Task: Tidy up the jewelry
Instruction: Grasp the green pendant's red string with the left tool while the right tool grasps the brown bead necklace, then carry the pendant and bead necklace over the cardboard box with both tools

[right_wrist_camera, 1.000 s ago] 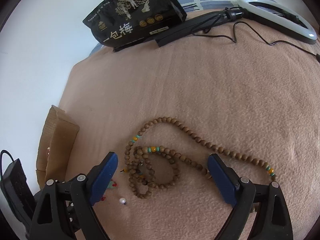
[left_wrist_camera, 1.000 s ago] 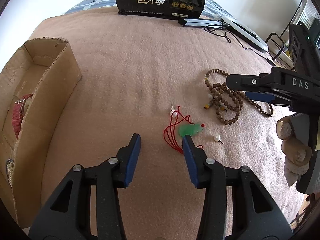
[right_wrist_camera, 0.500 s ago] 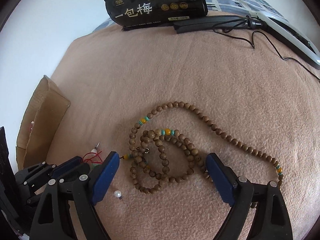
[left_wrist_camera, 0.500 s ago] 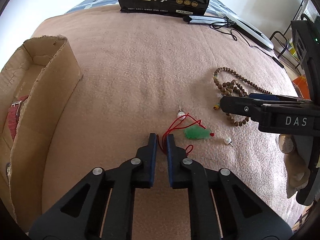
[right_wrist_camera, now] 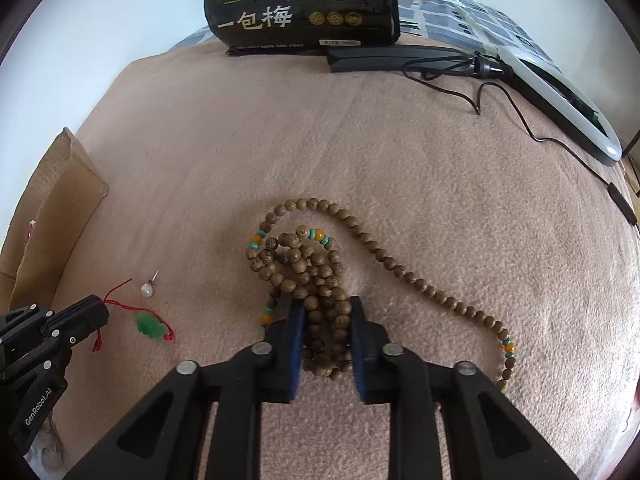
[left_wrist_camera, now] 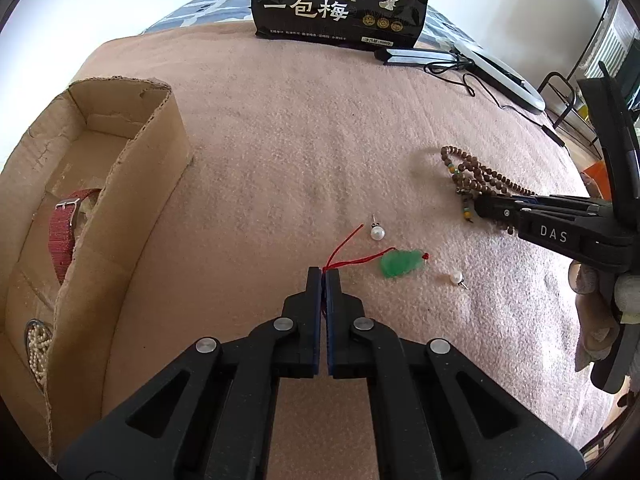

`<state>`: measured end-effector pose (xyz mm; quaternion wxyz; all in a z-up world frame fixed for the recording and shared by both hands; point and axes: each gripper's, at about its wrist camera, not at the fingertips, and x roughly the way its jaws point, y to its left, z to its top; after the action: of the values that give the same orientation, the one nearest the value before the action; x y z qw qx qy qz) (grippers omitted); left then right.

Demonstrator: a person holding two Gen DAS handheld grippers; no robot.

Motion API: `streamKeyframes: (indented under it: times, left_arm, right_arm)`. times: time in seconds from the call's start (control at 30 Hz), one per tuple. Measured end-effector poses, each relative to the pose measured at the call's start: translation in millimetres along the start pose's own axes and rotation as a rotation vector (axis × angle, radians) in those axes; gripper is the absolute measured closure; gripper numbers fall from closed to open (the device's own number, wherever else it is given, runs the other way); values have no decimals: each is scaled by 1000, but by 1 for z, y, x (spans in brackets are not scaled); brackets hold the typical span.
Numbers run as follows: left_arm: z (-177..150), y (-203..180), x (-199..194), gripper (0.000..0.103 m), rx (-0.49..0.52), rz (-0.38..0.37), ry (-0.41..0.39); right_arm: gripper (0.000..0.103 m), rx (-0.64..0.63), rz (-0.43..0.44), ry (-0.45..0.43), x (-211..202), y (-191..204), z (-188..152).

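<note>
Round wooden beads (right_wrist_camera: 316, 276) bunched in closing right tool (right_wrist_camera: 326, 312).

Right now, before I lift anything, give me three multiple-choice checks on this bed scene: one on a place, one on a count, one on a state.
1. Where is the red watch strap?
A. Inside the cardboard box
B. On the blanket by the beads
C. On the black snack bag

2. How many loose pearl earrings lie on the blanket?
A. One
B. Two
C. Four

3. What is the left gripper doing?
A. Open above the pendant
B. Shut on the red cord
C. Shut on a pearl

Answers:
1 A, the strap lies on the box floor.
2 B, one pearl above the green pendant, another to its right.
3 B, the cord runs out from between its closed tips.
</note>
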<state>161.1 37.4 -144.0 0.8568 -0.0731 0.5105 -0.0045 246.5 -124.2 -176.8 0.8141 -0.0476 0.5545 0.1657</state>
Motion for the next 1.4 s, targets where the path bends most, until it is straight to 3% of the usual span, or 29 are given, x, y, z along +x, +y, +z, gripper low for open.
streamKeyframes:
  times: [0.3, 0.33, 0.87, 1.4]
  left_arm:
    - [2, 1, -22, 103, 9, -29, -43]
    - [3, 1, -25, 103, 7, -34, -49]
    - [7, 6, -73, 103, -1, -92, -147]
    - [4, 32, -119, 103, -38, -112, -235]
  right_arm:
    - [94, 19, 11, -36, -14, -4, -2]
    - [100, 20, 8, -46, -17, -4, -1]
    - [99, 34, 7, -185, -78, 3, 6]
    - [99, -30, 30, -294, -138, 51, -9]
